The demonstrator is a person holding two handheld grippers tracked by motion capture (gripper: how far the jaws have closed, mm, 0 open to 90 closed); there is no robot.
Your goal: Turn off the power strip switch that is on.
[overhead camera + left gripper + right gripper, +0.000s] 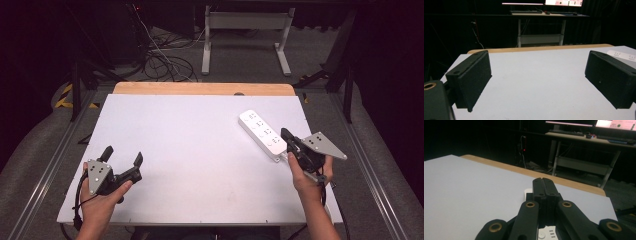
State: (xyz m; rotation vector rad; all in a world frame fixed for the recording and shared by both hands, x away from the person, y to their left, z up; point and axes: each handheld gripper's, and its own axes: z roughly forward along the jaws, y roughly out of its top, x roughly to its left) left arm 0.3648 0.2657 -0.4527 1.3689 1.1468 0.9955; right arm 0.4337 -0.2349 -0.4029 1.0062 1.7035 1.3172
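A white power strip (262, 134) lies at an angle on the right part of the white table (200, 150). My right gripper (285, 133) is shut, its jaws pressed together with nothing between them, over the strip's near end. In the right gripper view the joined jaws (545, 181) point at the far edge, and the power strip (546, 233) peeks out beneath them. My left gripper (123, 154) is held low at the near left, wide open and empty. In the left gripper view the gripper (537, 80) frames bare table, with the power strip (622, 55) at far right.
A wooden strip (200, 88) runs along the table's far edge. Beyond it stand a desk frame (245, 30) and loose cables (165, 55) on the floor. A desk with a keyboard (566, 132) and a monitor sits in the dark background.
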